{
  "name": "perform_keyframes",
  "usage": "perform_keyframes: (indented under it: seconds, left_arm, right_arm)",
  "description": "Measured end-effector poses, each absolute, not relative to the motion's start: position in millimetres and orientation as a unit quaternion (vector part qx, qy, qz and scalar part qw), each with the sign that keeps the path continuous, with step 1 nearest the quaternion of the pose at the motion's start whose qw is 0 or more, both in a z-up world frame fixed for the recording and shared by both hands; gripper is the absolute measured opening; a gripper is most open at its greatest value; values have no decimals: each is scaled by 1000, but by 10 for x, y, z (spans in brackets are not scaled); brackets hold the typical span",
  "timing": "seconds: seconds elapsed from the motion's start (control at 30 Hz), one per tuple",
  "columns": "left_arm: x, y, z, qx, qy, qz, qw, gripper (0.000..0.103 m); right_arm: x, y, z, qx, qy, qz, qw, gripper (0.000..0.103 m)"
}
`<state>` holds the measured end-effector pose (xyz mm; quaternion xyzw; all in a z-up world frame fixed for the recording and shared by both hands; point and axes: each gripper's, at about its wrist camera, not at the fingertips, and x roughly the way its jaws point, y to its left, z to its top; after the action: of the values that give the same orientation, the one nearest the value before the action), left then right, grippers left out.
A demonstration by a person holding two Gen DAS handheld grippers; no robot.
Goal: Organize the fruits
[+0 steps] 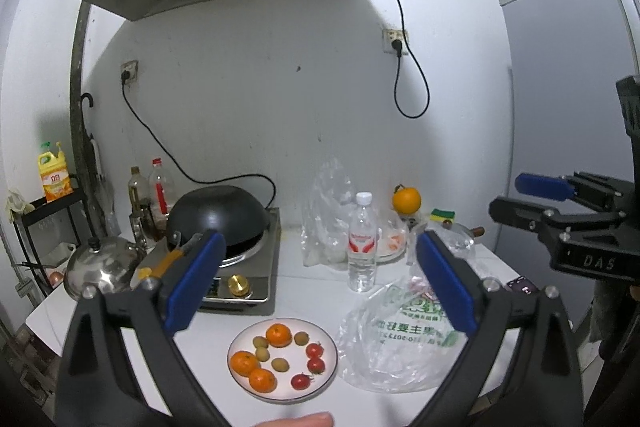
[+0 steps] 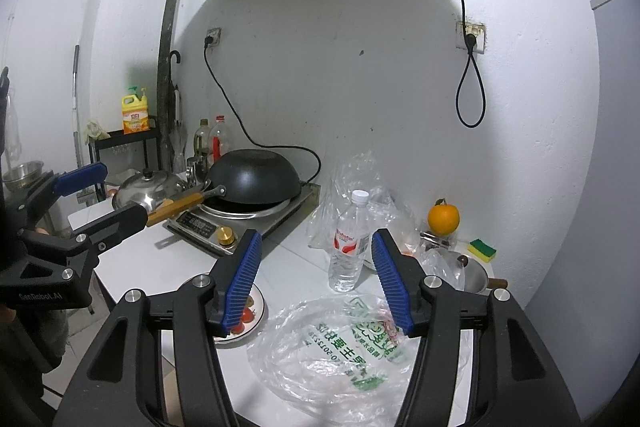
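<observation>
With both the left gripper and right gripper spread and empty, approach the plate at the surface's near edge from above.

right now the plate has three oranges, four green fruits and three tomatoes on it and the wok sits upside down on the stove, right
Nearly. The plate holds three small oranges, four green fruits and four tomatoes, not three; the left wrist view shows them all. The wok does sit upside down on the stove.
</observation>
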<state>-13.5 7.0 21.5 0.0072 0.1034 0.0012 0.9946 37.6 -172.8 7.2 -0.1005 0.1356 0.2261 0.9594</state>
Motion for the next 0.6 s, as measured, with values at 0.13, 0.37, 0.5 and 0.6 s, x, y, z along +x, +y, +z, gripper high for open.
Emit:
perform_keyframes:
  seconds: [0.13,0.37,0.5,0.6]
  left_arm:
    - [-136,67,214,6,104,1,995,98]
    - [-130,83,220,6,103,2,995,98]
    - [-116,103,236,6,104,2,995,98]
    - [-93,98,252,7,104,4,995,98]
  right_arm:
    - [376,-1726,74,-100,136,226,960,60]
    - [381,-1726,72,-101,136,226,959,60]
    - [390,-1724,76,-101,136,226,959,60]
    - [394,-1723,74,-100,136,226,959,60]
